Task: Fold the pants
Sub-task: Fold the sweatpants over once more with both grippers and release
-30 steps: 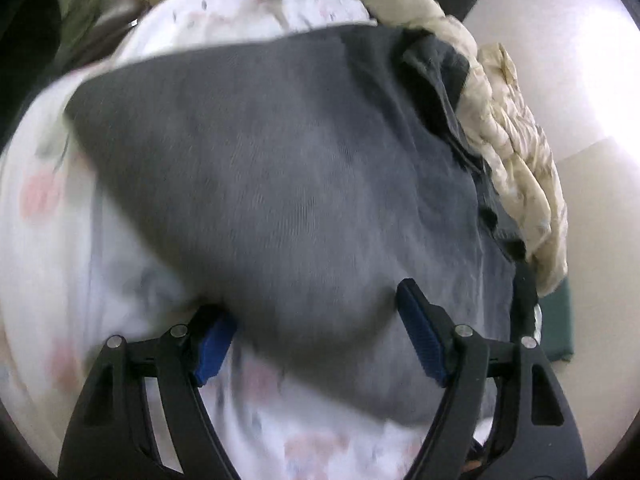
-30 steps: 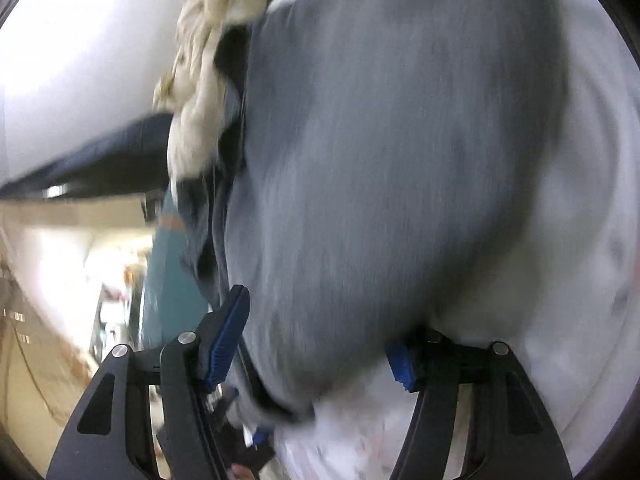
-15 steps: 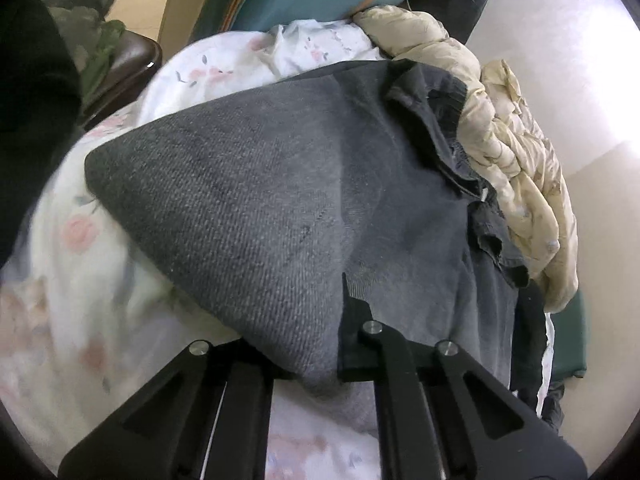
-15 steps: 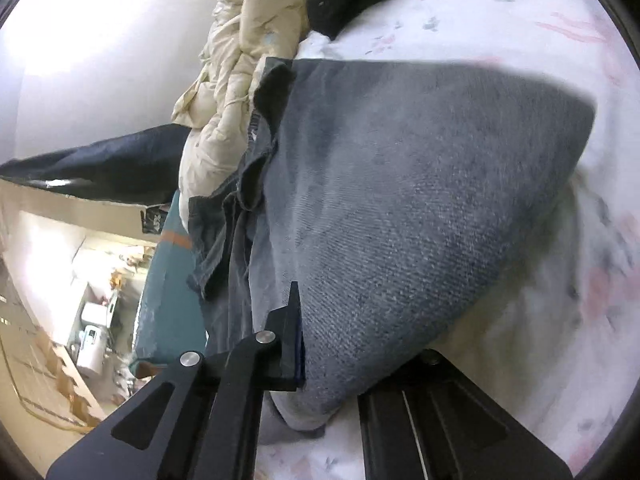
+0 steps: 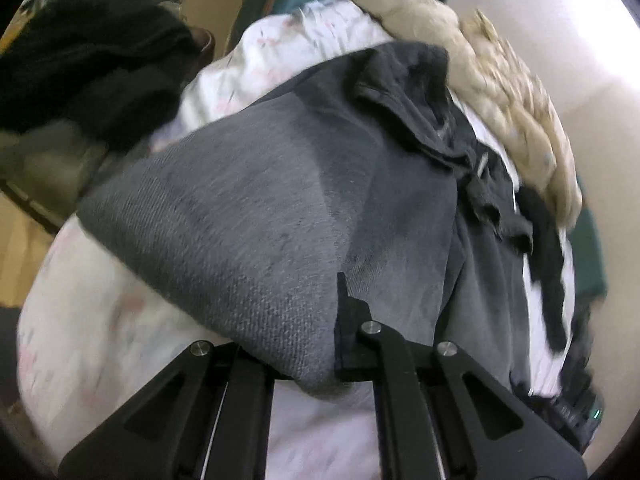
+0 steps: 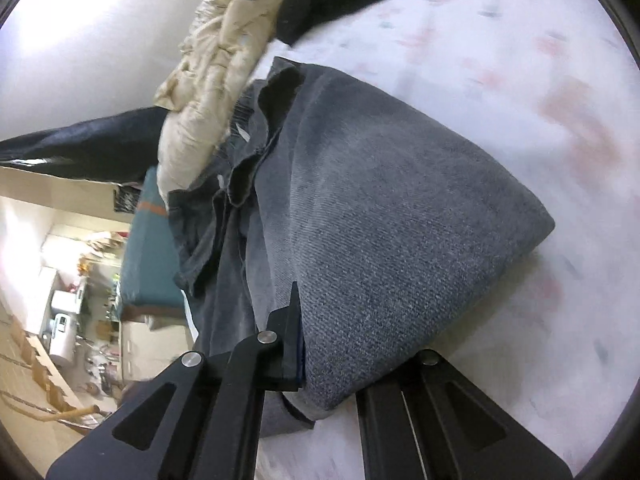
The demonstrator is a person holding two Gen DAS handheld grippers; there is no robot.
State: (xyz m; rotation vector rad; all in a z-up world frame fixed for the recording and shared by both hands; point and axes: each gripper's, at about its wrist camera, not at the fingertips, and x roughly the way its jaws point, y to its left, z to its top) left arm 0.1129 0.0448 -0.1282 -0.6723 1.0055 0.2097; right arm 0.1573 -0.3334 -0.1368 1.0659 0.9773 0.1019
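Observation:
The grey pants (image 5: 260, 216) lie folded over on a white floral bedsheet (image 5: 100, 320). My left gripper (image 5: 316, 360) is shut on the near folded edge of the pants. In the right wrist view the same pants (image 6: 392, 216) fill the middle. My right gripper (image 6: 324, 376) is shut on another part of that near edge. The dark waistband end (image 5: 416, 92) bunches up at the far side. One finger of each gripper is hidden under the cloth.
A cream quilt (image 5: 472, 80) is heaped beyond the pants, also in the right wrist view (image 6: 216, 80). A black garment (image 5: 88, 64) lies at the left. A teal mattress edge (image 6: 144, 248) and room clutter show at the left.
Both grippers were open around the pants' edge a second ago and have closed on it. The held fold has since lifted a little and the views have shifted.

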